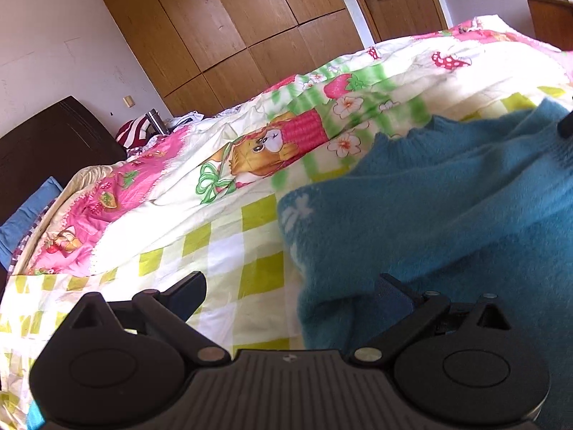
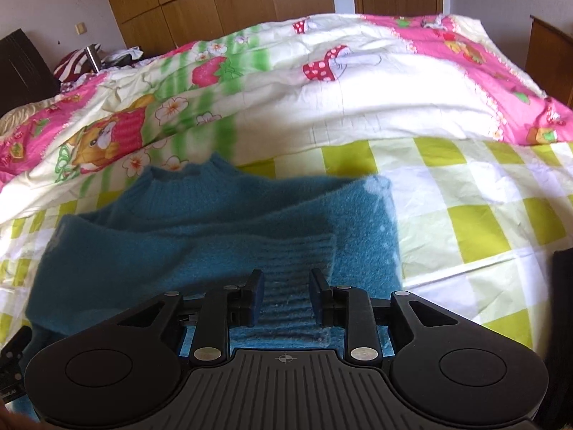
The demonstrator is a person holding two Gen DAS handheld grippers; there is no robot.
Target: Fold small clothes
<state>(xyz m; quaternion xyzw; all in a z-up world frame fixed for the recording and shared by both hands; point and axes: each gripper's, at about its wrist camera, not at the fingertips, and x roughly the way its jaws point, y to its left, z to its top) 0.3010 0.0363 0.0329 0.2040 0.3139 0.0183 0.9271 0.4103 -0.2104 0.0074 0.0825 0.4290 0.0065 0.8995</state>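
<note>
Teal fuzzy knit is filling the lower middle of the right wrist view: a small sweater (image 2: pixel 200 229) is lying on the green-and-white checked sheet (image 2: pixel 465 222), its scalloped collar pointing toward the top of the frame and one sleeve folded across the body so that its ribbed cuff is sitting at lower centre. The right gripper (image 2: pixel 286 286) is hovering right over that cuff, its two fingers standing a little apart on either side of the ribbing (whether the pads are actually touching the wool, I cannot tell), so the jaws are parted rather than pinching.

In the left wrist view the same sweater is occupying the right half of the frame, with pale flower marks showing near its left edge. The left gripper (image 1: pixel 290 294) is sitting at the bottom centre with its fingers spread wide; the left finger is over bare checked sheet, while the right finger is lying against the knit at the garment's lower edge.

Behind the sheet, a cartoon-printed quilt (image 2: pixel 358 82) in pink, cream and green is bunching across the middle of both views. Wooden wardrobe doors (image 1: pixel 222 25) are filling the top centre, and a dark headboard (image 1: pixel 46 143) is sitting at the left edge.
</note>
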